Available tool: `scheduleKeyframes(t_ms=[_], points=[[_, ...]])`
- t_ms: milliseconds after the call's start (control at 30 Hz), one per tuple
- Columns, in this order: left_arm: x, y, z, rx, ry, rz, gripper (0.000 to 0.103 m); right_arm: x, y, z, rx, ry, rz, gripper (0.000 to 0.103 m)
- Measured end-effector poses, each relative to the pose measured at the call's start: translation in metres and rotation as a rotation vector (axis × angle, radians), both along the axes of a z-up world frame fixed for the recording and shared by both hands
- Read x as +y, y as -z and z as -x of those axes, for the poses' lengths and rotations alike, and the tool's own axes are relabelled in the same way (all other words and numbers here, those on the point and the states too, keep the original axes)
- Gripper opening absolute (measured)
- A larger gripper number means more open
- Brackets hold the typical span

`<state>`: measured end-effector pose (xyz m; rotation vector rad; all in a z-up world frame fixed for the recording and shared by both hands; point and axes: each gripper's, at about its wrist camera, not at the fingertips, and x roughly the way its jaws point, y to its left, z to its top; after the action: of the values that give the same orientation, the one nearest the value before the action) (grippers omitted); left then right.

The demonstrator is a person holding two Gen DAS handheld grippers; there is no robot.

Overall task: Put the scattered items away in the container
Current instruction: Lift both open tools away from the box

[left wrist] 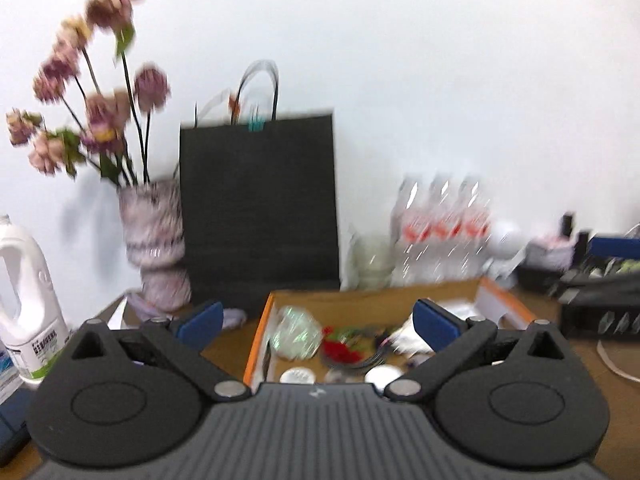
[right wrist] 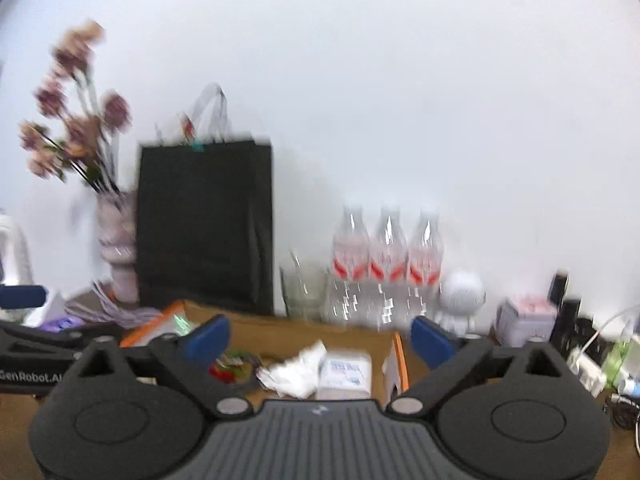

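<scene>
An open cardboard box (left wrist: 372, 298) with orange edges sits on the wooden table and holds several items: a clear iridescent wrapper (left wrist: 296, 334), a red-and-green bundle (left wrist: 340, 346), round white lids (left wrist: 298, 376) and crumpled white paper (left wrist: 408, 334). In the right wrist view the box (right wrist: 396, 356) holds crumpled paper (right wrist: 296, 372) and a white tissue pack (right wrist: 346, 372). My left gripper (left wrist: 318, 322) is open and empty, raised before the box. My right gripper (right wrist: 318, 336) is open and empty, also above the box. The left gripper shows at the right wrist view's left edge (right wrist: 24, 296). Both views are blurred.
A black paper bag (left wrist: 258, 208) stands behind the box against the white wall, with a vase of pink flowers (left wrist: 154, 240) to its left and a white jug (left wrist: 24, 300) farther left. Water bottles (right wrist: 386, 256), a glass (right wrist: 304, 290), a white figurine (right wrist: 460, 296) and cables (right wrist: 592, 360) stand right.
</scene>
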<state>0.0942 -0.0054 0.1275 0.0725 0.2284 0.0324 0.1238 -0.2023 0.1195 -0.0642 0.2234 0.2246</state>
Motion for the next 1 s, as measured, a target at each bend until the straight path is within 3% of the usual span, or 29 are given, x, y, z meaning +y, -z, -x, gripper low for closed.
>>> scheduleKeyframes(t_ms=[100,167,333,500,700,867,1000], points=[[-0.002,0.002,0.019,-0.02,-0.021,-0.01,0.103,0.001,0.011,0.02,0.001,-0.001,-0.008,0.099],[0.002,0.007,0.038,-0.009,-0.023,0.029,0.103,0.0,0.015,0.034,0.01,0.001,-0.019,0.099],[0.009,0.042,0.1,0.031,-0.079,0.093,0.103,-0.009,0.035,0.097,-0.005,0.037,-0.15,0.099],[0.01,0.081,0.169,0.135,-0.097,0.154,0.103,-0.009,0.066,0.172,0.045,0.048,-0.176,0.099],[-0.006,0.09,0.208,0.181,-0.109,0.104,0.103,-0.006,0.085,0.227,0.137,0.0,-0.151,0.099],[-0.018,0.083,0.228,0.126,-0.077,0.058,0.103,-0.008,0.09,0.252,0.127,0.004,-0.143,0.099],[-0.019,0.085,0.239,0.125,-0.084,0.071,0.103,-0.012,0.09,0.265,0.114,0.005,-0.149,0.099]])
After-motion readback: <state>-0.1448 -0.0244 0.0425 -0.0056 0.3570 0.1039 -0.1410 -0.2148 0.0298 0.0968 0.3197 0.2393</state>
